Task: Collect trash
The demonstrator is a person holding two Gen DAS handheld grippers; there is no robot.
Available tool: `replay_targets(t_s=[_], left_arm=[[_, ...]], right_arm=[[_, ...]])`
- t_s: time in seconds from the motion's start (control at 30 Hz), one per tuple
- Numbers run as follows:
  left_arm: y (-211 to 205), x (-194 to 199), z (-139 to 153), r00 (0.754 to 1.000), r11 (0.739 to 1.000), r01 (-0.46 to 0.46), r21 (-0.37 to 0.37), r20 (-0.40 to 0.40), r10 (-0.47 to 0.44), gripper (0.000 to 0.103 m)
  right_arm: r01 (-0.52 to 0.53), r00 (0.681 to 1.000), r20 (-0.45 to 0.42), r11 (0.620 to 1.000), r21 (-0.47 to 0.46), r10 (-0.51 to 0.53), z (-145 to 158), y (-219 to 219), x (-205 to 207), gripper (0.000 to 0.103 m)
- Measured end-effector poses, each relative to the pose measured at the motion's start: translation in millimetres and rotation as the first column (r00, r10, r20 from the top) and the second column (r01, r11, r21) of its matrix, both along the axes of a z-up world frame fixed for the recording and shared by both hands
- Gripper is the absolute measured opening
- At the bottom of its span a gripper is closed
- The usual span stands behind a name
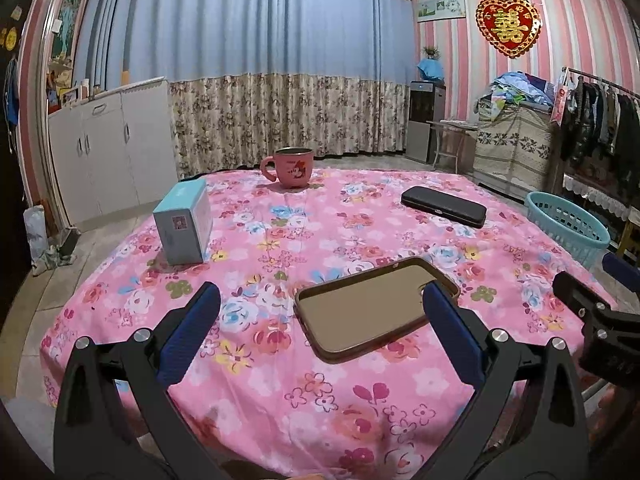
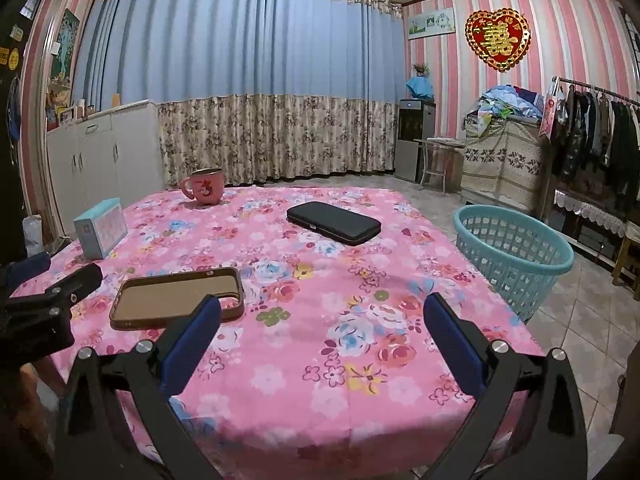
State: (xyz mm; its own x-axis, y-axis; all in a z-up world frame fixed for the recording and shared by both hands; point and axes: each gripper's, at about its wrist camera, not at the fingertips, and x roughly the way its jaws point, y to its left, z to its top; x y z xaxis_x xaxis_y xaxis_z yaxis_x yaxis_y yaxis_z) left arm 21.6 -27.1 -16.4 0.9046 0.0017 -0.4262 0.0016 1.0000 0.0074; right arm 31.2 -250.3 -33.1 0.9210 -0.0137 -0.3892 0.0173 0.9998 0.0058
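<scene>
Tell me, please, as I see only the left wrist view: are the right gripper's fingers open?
Observer: Yes, the right gripper is open, with nothing between its fingers.
Operator: Thank you. Where does the teal basket stand?
Observer: The teal basket stands upright on the tiled floor, beside the right edge of the table.
Operator: Is anything in it?
Observer: The part of its inside that shows looks empty.
</scene>
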Motion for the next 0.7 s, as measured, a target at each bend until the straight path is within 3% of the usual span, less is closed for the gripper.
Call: replay_targets(t_s=[0.7], left_arm=[[-4.7,-0.1,2.8,1.0,1.0,0.016,0.005,0.022,-0.016,0.098]], right_arm=[[-0.002,0.999,0.041,1.0,-0.016,0.003,-3.3,6.9,-0.7,0.099]])
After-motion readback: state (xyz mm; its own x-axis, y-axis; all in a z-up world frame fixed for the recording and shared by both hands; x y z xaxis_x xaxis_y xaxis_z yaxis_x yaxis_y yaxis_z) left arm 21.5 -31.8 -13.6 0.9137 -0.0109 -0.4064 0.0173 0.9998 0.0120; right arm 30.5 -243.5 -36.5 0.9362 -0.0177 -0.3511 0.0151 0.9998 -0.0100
